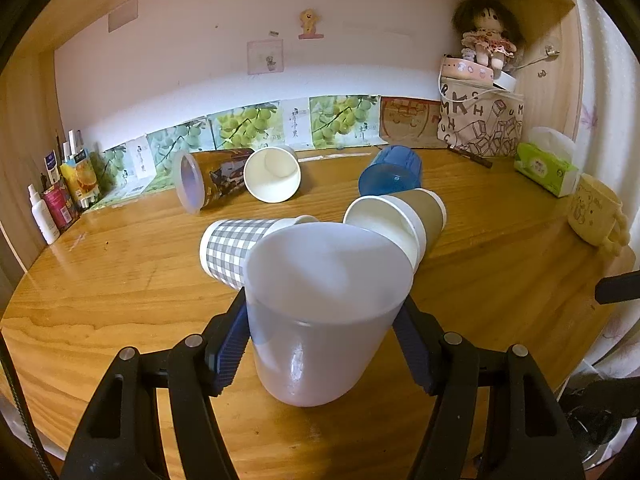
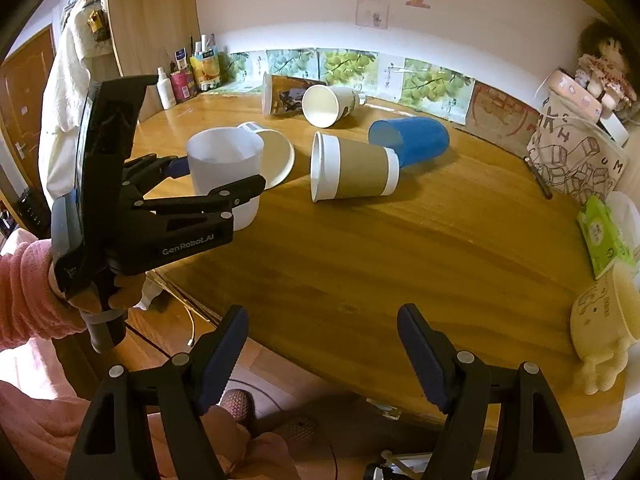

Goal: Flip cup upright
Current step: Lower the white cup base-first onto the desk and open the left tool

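Observation:
My left gripper [image 1: 322, 320] is shut on a translucent white plastic cup [image 1: 320, 312], held upright with its mouth up on the wooden table [image 1: 120, 300]. The right wrist view shows the same cup [image 2: 224, 168] between the left gripper's fingers [image 2: 224, 184]. My right gripper [image 2: 322, 344] is open and empty over the table's near edge. Several cups lie on their sides: a checked paper cup [image 1: 232, 248], a brown-sleeved paper cup [image 2: 352, 168], a blue plastic cup [image 2: 412, 140], a white paper cup [image 2: 328, 106] and a printed clear-lidded cup [image 2: 280, 94].
Bottles and packets [image 1: 60, 188] stand at the back left. A printed bag [image 1: 480, 124], a doll [image 1: 486, 36], a tissue pack [image 1: 546, 168] and a yellow bear-shaped mug [image 1: 596, 216] sit on the right. The wall panel runs along the back.

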`<action>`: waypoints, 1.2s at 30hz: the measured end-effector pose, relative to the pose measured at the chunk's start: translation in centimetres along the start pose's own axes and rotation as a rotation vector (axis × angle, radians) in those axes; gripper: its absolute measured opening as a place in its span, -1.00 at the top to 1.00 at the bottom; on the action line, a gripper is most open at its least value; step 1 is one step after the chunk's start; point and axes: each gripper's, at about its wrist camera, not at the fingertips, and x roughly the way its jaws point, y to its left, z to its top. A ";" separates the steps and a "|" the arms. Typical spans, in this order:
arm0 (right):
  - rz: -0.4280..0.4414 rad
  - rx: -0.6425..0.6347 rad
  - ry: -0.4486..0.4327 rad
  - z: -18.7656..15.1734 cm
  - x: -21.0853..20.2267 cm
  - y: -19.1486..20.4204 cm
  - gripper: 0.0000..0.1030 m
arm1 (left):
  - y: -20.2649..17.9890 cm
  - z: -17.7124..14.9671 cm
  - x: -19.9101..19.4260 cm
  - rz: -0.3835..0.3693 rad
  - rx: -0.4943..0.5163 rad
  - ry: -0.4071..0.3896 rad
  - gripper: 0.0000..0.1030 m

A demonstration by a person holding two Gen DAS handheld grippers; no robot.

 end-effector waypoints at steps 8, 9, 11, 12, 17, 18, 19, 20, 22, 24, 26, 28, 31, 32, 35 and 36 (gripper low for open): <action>0.015 0.002 0.006 0.3 0.5 0.1 -0.50 | 0.3 -0.8 0.1 0.017 0.013 0.050 -0.38; 0.015 0.003 0.006 0.3 0.5 0.1 -0.50 | 0.4 -1.0 0.1 0.017 0.013 0.055 -0.38; 0.014 0.006 0.007 0.3 0.5 0.0 -0.50 | 0.5 -1.1 0.0 0.017 0.016 0.064 -0.38; 0.013 0.007 0.007 0.4 0.5 0.0 -0.50 | 0.5 -1.2 0.0 0.014 0.019 0.068 -0.38; 0.008 0.015 0.010 0.4 0.6 -0.1 -0.50 | 0.3 -1.5 -0.2 -0.002 0.041 0.115 -0.39; 0.008 0.017 0.010 0.5 0.6 -0.1 -0.50 | 0.2 -1.5 -0.2 -0.009 0.050 0.129 -0.39; 0.007 0.019 0.009 0.5 0.6 -0.1 -0.50 | 0.2 -1.5 -0.4 -0.014 0.056 0.138 -0.39; 0.005 0.022 0.009 0.5 0.6 -0.1 -0.50 | 0.1 -1.6 -0.6 -0.018 0.061 0.149 -0.40; 0.001 0.033 0.007 0.5 0.6 -0.1 -0.51 | 0.2 -1.8 -0.9 -0.029 0.062 0.168 -0.41; -0.003 0.046 0.005 0.6 0.5 -0.1 -0.51 | 0.3 -2.0 -1.3 -0.037 0.064 0.200 -0.42; -0.009 0.067 0.001 0.7 0.5 -0.2 -0.53 | 0.4 -2.2 -1.7 -0.040 0.070 0.236 -0.43; -0.019 0.088 -0.006 0.8 0.4 -0.2 -0.57 | 0.8 -2.2 -2.3 -0.039 0.068 0.273 -0.45; -0.035 0.122 -0.025 1.1 0.1 -0.1 -0.57 | 1.6 -1.9 -3.2 -0.033 0.048 0.325 -0.54; -0.040 0.138 -0.030 1.3 0.1 0.0 -0.57 | 2.1 -1.7 -3.9 -0.032 0.030 0.342 -0.55; -0.057 0.188 -0.037 1.7 -0.1 0.5 -0.57 | 3.5 -0.8 -5.3 -0.018 0.000 0.371 -0.61; -0.064 0.210 -0.041 1.9 -0.3 0.7 -0.57 | 3.9 -0.5 -5.7 -0.011 -0.005 0.376 -0.61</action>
